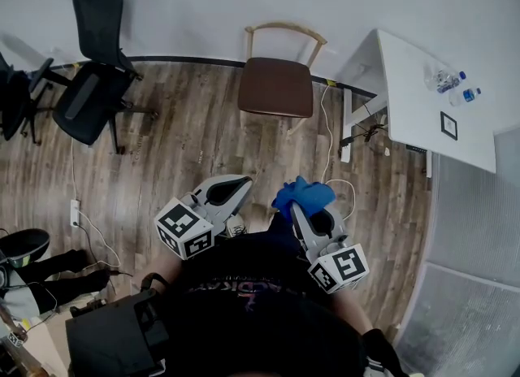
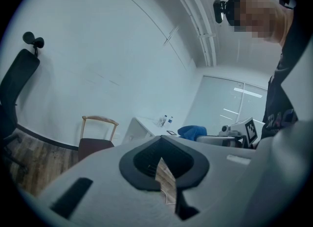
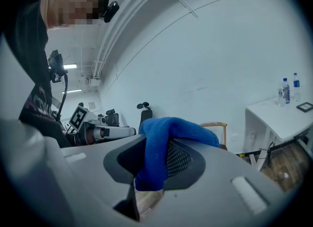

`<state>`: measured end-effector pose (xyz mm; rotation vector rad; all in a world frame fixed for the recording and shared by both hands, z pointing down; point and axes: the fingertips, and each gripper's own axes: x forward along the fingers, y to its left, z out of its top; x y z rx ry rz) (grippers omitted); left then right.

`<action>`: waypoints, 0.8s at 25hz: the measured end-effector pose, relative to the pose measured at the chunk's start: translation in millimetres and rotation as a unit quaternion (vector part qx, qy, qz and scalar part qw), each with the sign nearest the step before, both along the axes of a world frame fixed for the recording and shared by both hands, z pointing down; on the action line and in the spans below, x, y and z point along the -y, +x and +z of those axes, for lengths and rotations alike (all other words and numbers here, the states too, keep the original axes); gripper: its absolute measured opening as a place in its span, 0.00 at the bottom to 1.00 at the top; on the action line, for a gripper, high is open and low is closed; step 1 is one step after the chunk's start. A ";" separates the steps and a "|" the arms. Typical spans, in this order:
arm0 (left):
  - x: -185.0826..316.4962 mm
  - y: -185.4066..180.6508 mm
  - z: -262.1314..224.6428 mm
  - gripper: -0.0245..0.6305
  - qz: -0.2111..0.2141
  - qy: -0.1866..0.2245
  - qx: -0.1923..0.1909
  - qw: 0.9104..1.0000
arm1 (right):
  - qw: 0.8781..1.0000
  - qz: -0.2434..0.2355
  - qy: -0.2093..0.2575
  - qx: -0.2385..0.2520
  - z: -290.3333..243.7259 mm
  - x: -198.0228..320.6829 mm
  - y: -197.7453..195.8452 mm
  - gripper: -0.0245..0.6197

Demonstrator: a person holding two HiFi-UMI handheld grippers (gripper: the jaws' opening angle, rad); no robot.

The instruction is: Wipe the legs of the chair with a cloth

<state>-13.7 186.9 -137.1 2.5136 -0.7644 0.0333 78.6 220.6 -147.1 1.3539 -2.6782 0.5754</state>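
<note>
Cloth [image 3: 155, 147] in closed right gripper [image 3: 162, 168]

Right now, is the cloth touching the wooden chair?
No, the cloth is clamped in the right hand-held gripper, well apart from the chair.

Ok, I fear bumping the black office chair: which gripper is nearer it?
Left. The left gripper is below and right of the office chair in the head view. The right gripper, holding the cloth, is farther right, beyond the left one.
</note>
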 end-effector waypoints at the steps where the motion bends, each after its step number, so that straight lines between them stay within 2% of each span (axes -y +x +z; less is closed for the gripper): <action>1: -0.4 -0.9 0.4 0.05 0.000 0.000 0.001 1.000 | 1.000 -0.002 0.000 0.000 0.4 -0.5 -1.5 0.19; 20: 3.4 4.9 0.2 0.05 0.002 0.003 0.003 1.000 | 1.000 -0.013 0.002 -0.013 -0.8 1.1 -0.7 0.19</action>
